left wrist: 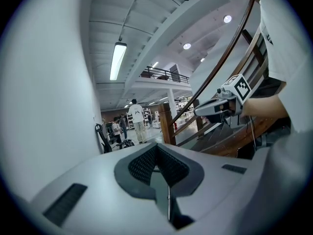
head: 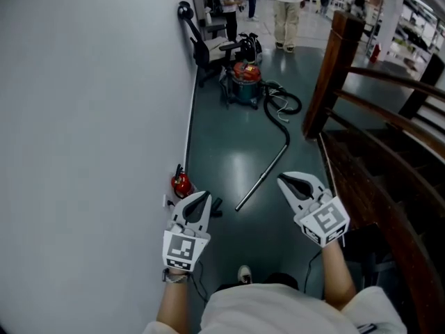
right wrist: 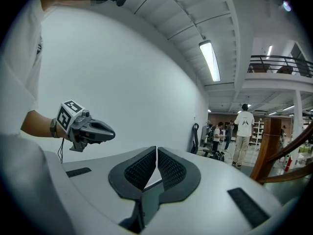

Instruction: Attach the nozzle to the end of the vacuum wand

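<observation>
Left gripper (head: 202, 199): its jaws are pressing together, clenched on nothing, and it is hanging over the floor (head: 229, 160) near the wall-side edge.
Right gripper (head: 284, 181): its jaws are also meeting, clenched and empty, and it is hovering toward the staircase-side edge.
Wand (head: 262, 177): the metal tube is lying slantwise on the middle of the floor, between the two grippers and touching neither.
Hose (head: 275, 122): it is running from the wand's far end to the vacuum cleaner (head: 245, 82), which is standing toward the floor's far end.
Dark piece (head: 216, 205): it is lying just beside the wand's near end. It is too small to tell what it is.
Fire extinguisher (head: 181, 184): it is sitting at the wall-side edge, beside the left gripper.
</observation>
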`<state>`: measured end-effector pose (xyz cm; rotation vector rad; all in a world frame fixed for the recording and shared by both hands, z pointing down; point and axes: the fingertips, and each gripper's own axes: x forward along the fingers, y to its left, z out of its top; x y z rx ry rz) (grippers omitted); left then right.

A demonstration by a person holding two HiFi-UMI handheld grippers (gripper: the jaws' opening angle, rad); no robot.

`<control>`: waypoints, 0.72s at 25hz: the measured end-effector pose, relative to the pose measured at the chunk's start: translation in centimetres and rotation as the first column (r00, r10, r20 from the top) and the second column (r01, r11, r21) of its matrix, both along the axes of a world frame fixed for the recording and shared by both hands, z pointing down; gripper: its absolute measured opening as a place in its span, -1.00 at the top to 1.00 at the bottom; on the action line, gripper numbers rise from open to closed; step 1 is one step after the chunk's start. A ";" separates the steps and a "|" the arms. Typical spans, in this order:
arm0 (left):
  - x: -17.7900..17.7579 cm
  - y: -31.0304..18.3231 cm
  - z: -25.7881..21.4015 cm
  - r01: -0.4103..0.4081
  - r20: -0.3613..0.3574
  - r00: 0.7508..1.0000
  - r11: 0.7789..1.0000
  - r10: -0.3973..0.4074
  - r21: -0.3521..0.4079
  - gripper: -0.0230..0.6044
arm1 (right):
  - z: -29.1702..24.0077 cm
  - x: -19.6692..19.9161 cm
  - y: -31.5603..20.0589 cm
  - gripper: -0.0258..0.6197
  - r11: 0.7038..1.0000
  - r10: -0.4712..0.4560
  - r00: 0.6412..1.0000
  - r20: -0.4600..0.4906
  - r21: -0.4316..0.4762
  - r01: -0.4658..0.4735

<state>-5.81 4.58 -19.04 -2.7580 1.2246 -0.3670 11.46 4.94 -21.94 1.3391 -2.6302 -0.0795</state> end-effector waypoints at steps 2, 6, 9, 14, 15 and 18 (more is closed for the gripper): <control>-0.1 -0.6 0.2 0.002 0.001 1.000 1.000 -0.002 -0.001 0.94 | 0.2 0.0 -0.4 0.83 1.000 -0.001 1.000 -0.004 -0.002 0.001; 0.6 -1.3 0.4 -0.001 0.002 1.000 1.000 0.001 -0.013 0.94 | 0.4 0.2 -1.2 0.83 1.000 -0.015 1.000 -0.011 -0.015 0.015; 1.2 -2.1 0.5 0.005 0.004 1.000 1.000 -0.005 -0.028 0.94 | 0.1 0.6 -2.5 0.83 1.000 -0.028 1.000 -0.013 -0.010 0.028; 1.6 -4.1 0.8 0.040 -0.019 0.999 0.999 -0.041 -0.034 0.94 | -0.3 1.5 -4.7 0.83 0.999 -0.050 0.998 -0.031 -0.005 0.050; 1.8 -4.4 0.9 0.042 -0.019 0.999 0.999 -0.043 -0.034 0.94 | -0.3 1.7 -5.1 0.83 0.998 -0.055 0.998 -0.033 -0.006 0.055; 2.3 -5.6 1.1 0.047 -0.018 0.999 0.998 -0.048 -0.043 0.94 | 0.0 2.3 -6.5 0.83 0.998 -0.069 0.997 -0.046 -0.006 0.069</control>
